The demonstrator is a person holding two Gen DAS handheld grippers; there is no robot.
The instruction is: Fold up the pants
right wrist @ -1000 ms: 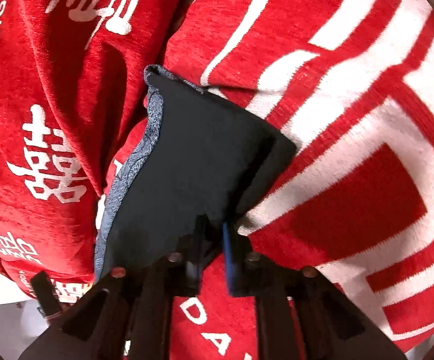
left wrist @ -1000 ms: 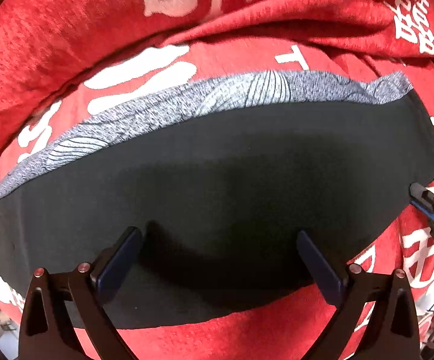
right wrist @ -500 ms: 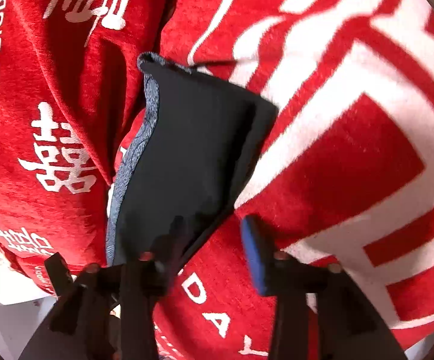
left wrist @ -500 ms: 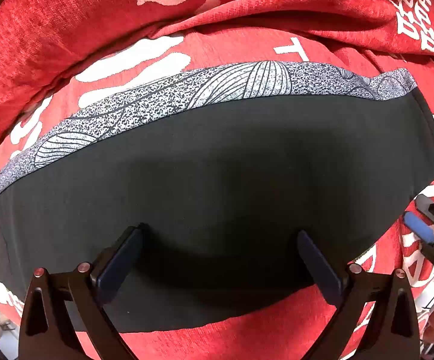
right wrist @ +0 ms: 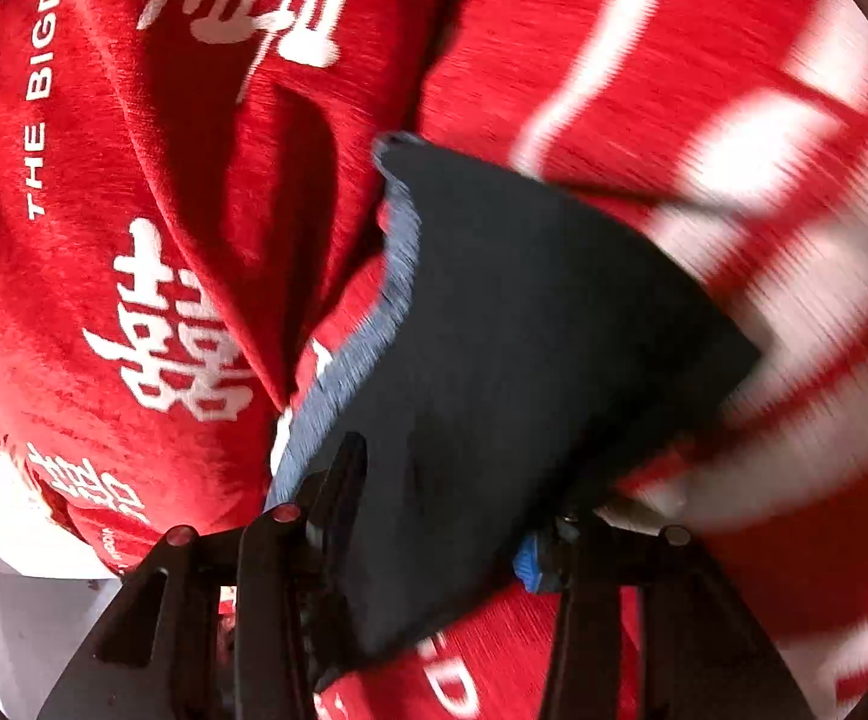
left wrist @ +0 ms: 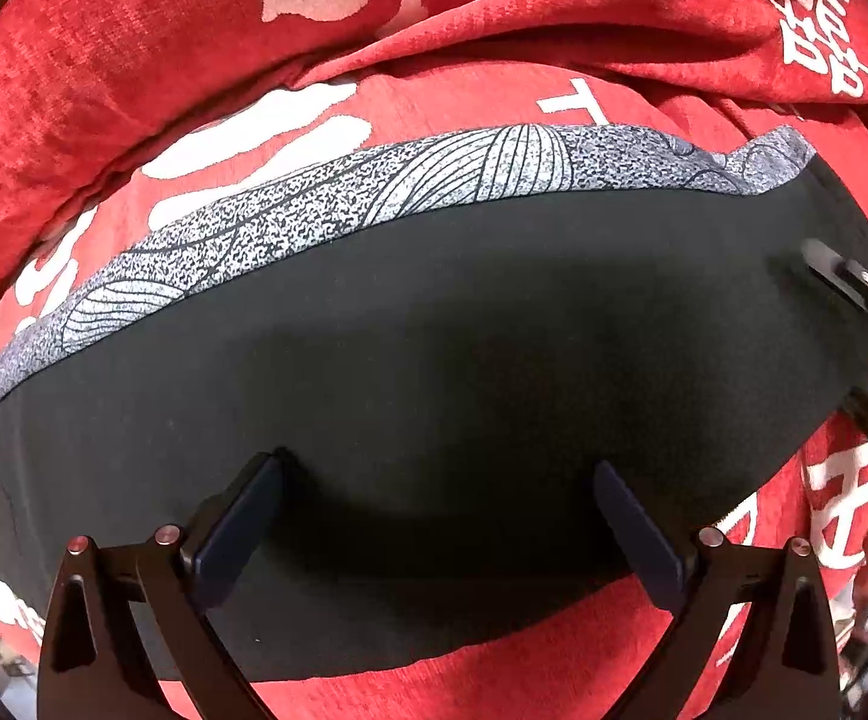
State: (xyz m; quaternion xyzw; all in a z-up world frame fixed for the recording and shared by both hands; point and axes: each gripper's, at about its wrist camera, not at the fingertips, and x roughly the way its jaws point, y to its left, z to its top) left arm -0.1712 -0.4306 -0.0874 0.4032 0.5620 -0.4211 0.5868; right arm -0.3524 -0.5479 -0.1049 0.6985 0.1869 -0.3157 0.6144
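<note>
My left claw hangs wide open over the folded black pants, gripping nothing. The pants lie flat on the red blanket, their grey patterned band along the far edge. My right claw is spread wide too, its fingers either side of the pants' near end; that view is blurred.

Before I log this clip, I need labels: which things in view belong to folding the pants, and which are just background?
In the job:
pants
left tool, open over them
right tool, open astride their end

Just lying about:
red cover
grey patterned strip along the pants, which may be part of them
</note>
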